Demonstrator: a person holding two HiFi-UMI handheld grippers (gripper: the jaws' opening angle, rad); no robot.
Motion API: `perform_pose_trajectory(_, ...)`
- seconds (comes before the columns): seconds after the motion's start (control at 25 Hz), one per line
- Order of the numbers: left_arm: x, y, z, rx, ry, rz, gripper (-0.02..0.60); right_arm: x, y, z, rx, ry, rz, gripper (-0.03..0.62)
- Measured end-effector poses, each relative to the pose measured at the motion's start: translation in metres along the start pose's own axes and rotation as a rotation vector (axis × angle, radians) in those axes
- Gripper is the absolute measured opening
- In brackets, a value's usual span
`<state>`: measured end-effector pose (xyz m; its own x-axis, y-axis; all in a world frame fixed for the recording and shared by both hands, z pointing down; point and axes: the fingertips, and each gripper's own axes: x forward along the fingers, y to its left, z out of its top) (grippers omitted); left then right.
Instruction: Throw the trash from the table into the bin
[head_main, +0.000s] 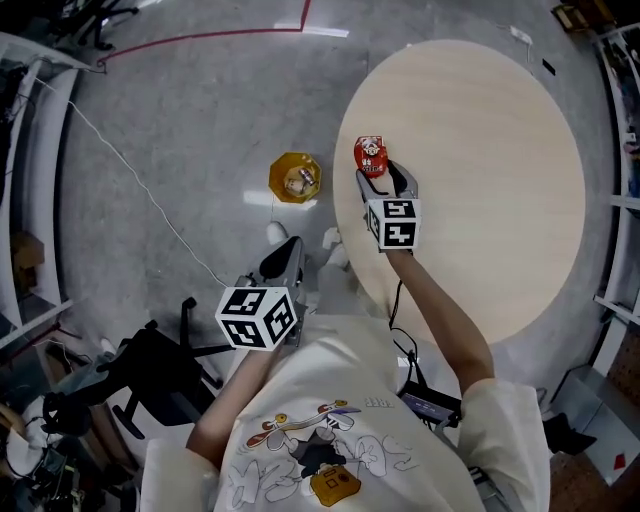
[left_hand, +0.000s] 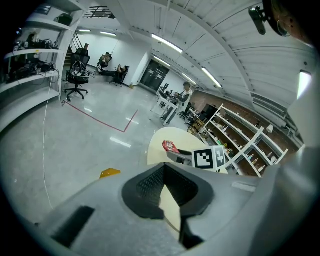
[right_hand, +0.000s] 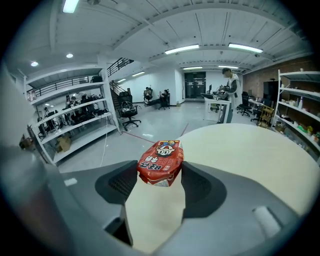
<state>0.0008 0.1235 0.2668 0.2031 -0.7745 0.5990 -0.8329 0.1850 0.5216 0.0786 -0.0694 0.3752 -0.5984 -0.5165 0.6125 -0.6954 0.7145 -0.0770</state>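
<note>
The right tool (right_hand: 160, 176), jaws fairly wide apart, grips the red snack packet (right_hand: 161, 161) by its sides at the edge of the round surface (right_hand: 240, 150). The left tool (left_hand: 164, 172), its tips together, holds nothing. The yellow bin (head_main: 295, 178) stands on the floor.

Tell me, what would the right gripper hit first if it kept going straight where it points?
Probably the round table near its edge: the right gripper, clamped on a red snack packet, tilts down over it. Depth is unclear.
</note>
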Motion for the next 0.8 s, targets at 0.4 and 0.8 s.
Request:
perform_pose_trajectory(0.4,0.001,0.035,0.004,-0.063,0.013,0.020,0.006,0.022,0.070,-0.001,-0.055,0.061,0.105,0.284)
perform_pose_trajectory(0.8,0.013,0.093,0.004,-0.152,0.040,0.035,0.006,0.056,0.144,-0.021,-0.106,0.162,0.193,0.284)
